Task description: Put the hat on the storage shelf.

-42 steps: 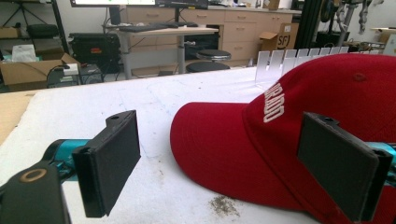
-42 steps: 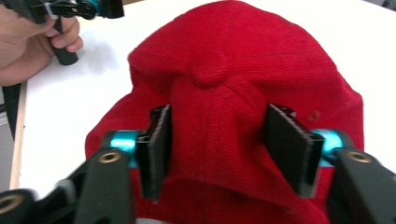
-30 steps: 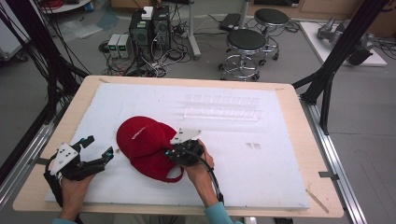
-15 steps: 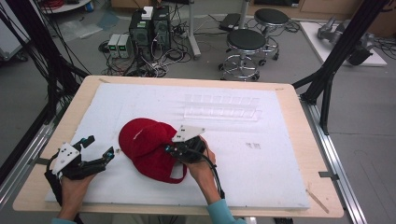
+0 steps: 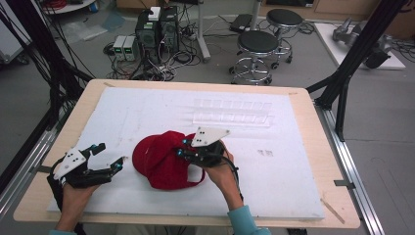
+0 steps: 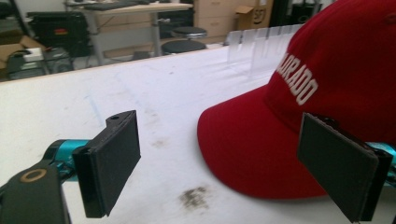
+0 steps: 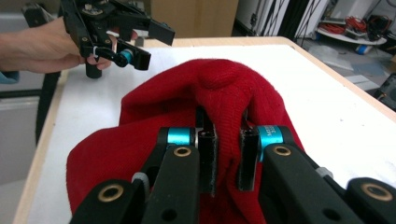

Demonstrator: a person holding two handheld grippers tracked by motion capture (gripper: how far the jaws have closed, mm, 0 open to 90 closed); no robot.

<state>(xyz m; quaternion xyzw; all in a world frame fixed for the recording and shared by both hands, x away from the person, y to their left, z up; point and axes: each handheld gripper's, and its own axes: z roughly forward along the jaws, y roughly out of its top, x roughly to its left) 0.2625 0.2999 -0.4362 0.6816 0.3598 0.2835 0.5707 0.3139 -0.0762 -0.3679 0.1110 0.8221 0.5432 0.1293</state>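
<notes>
Right gripper (image 7: 227, 163): jaws pinch a bunched fold of the red cap (image 7: 219, 93). In the right gripper view the fabric is squeezed into a narrow ridge between the two black jaws, and the crown rises just beyond their tips. The rest of the cap spreads below and to the left of the jaws.

High view: the right gripper (image 5: 195, 151) sits on the right side of the cap (image 5: 159, 161), its grey plate on top, the right hand (image 5: 222, 169) behind it. The cap lies on the white sheet (image 5: 293, 166) that covers the counter (image 5: 313, 105). The gripped side looks drawn up into a peak; the lower rim rests on the sheet.

Left gripper (image 6: 229, 172): jaws spread wide, nothing pressed between them. In the left gripper view the brim of the cap (image 6: 247, 149) lies between the jaws, nearer the right-hand jaw, whose pad overlaps the cap's edge in the picture. Whether that pad touches the cloth I cannot tell. White lettering on the cap front is partly readable beyond the right-hand jaw. A dark smudge (image 6: 194, 198) marks the sheet between the jaws, close in.

High view: the left gripper (image 5: 110, 159) is just beside the cap's left edge, jaws pointed toward it, held in the left hand (image 5: 73, 188).

A clear plastic rack (image 5: 230, 111) lies on the sheet well beyond both sets of jaws.
</notes>
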